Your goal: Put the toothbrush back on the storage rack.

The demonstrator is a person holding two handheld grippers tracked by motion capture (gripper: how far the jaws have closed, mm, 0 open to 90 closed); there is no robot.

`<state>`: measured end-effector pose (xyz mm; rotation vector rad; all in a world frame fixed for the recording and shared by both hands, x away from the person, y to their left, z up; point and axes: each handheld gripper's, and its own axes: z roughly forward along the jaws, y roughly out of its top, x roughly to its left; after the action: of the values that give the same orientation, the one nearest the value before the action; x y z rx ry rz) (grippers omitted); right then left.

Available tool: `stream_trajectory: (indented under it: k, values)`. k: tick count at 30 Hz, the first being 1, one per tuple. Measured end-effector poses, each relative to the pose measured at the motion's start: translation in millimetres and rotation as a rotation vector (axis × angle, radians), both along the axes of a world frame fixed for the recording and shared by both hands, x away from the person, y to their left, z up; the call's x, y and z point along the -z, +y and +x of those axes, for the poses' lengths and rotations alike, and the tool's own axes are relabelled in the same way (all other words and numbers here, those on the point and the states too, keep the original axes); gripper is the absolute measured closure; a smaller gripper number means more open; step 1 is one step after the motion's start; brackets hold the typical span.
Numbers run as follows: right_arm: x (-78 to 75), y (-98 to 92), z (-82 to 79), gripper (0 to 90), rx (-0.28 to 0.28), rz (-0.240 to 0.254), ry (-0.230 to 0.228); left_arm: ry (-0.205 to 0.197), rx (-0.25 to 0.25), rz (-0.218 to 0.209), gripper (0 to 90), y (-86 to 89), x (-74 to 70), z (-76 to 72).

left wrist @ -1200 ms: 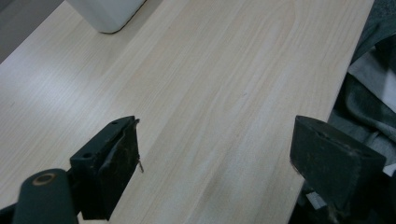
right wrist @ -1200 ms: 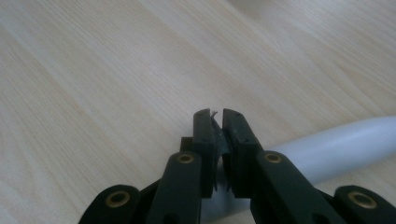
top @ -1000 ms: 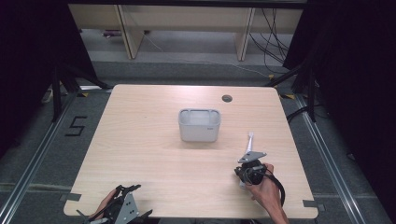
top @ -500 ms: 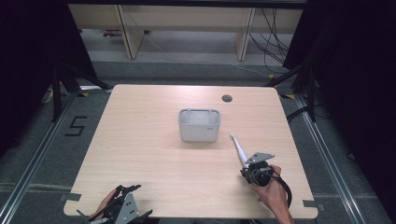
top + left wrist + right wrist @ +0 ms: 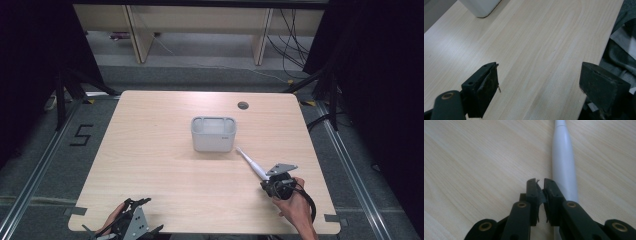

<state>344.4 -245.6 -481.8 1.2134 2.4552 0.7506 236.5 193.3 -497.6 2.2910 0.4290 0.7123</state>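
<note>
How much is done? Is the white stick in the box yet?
Not yet. The white stick lies on the table, its tip near the white box, not inside. The right tool sits shut beside the stick, its tips pinching nothing. The left tool waits open at the table's near edge. Left to do: probably getting the stick into the box.

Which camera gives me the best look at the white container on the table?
The high view: the whole white container sits mid-table, its open top and divider visible. The left gripper view catches one bottom corner at its upper edge.
</note>
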Motion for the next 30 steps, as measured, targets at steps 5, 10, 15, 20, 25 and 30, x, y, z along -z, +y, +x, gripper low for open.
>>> stream_trajectory:
  k: [5, 10, 15, 20, 25, 30]
  values:
    - [-7.1, 3.6, -2.8, 76.1, -0.024, 0.049, 0.027, -0.003, 0.003, 0.021, 15.1, 0.7, -0.1, 0.8]
    - [-22.1, 8.7, -1.4, 66.4, -0.039, 0.030, 0.022, -0.004, -0.001, -0.003, 15.1, -0.3, 1.3, 0.3]
    - [-30.7, 9.0, 13.4, 57.1, -0.058, -0.060, 0.017, -0.003, 0.004, 0.023, 15.1, 0.8, 0.5, 0.8]
    - [-32.2, 12.1, 29.3, 52.8, -0.038, -0.163, 0.076, -0.004, 0.004, 0.026, 15.1, 1.2, 0.0, 1.1]
    - [-26.2, 16.2, 44.9, 50.4, -0.046, -0.182, 0.147, 0.002, 0.003, 0.025, 15.1, 0.7, -0.3, 0.5]
    - [-22.5, 21.1, 55.2, 50.1, -0.041, -0.185, 0.181, -0.001, 0.006, 0.028, 15.1, 1.0, 0.1, 1.0]
